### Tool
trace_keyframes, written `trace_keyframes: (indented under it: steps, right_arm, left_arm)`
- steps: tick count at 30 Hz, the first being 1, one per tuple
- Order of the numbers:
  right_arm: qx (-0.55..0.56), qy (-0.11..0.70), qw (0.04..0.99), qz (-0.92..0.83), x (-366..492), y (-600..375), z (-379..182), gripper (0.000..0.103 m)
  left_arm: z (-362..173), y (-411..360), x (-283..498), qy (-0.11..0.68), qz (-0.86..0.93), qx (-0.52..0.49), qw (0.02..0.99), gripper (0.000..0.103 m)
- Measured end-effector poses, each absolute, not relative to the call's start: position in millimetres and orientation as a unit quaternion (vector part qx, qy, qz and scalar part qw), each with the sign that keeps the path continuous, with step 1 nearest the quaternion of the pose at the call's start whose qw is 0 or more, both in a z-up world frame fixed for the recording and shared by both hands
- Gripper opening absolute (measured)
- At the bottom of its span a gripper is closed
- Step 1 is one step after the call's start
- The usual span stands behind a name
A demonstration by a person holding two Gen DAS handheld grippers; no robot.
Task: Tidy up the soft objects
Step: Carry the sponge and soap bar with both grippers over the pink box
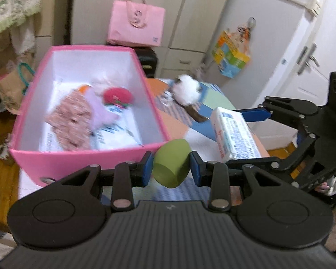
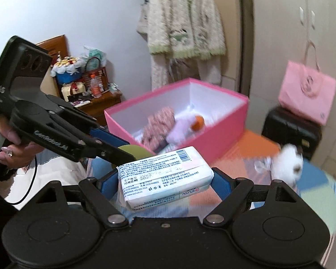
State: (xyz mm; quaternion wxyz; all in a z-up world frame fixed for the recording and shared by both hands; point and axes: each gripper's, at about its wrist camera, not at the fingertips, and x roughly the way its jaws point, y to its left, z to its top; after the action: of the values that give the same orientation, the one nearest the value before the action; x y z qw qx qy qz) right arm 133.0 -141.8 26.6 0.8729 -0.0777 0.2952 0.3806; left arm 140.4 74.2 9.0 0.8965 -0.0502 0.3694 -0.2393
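Observation:
My left gripper [image 1: 171, 168] is shut on a green egg-shaped sponge [image 1: 171, 162], held just in front of the near wall of the pink box [image 1: 78, 159]. My right gripper [image 2: 165, 179] is shut on a white tissue pack [image 2: 165, 174]; the pack also shows in the left wrist view [image 1: 234, 134]. The pink box [image 2: 224, 132] holds a pink patterned cloth [image 1: 71, 121], a lilac plush [image 1: 98, 109], a red plush [image 1: 117, 95] and white packs. A white fluffy plush [image 1: 187, 88] lies on the colourful tabletop beyond the box, and shows in the right wrist view [image 2: 286, 163].
The box stands on a table with a patchwork cover [image 1: 203, 143]. A pink tote bag [image 1: 136, 22] sits on a black case [image 2: 291, 130] behind. White cupboards and a door [image 1: 306, 51] lie to the right. A wooden nightstand [image 2: 96, 103] with clutter stands left of the box.

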Motion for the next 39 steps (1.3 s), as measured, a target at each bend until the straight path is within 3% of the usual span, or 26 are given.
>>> trace_keyframes:
  steps: [11,29,37,39]
  right_arm:
    - [-0.142,0.246,0.883,0.374,184,-76,38,0.088]
    - [-0.235,0.291,0.851,0.368,279,-23,-17,0.088]
    - [-0.231,0.301,0.840,0.388,291,-18,-28,0.090]
    - [-0.224,0.300,0.841,0.390,288,-22,-26,0.091]
  left_arm:
    - [12,122,193,0.341,-0.188,-0.073,0.918,0.034]
    - [-10,137,290,0.363,-0.098,-0.021,0.927,0.035]
    - [-12,134,291,0.365,-0.099,-0.024,0.925,0.040]
    - [-11,132,289,0.368,-0.100,-0.024,0.924,0.049]
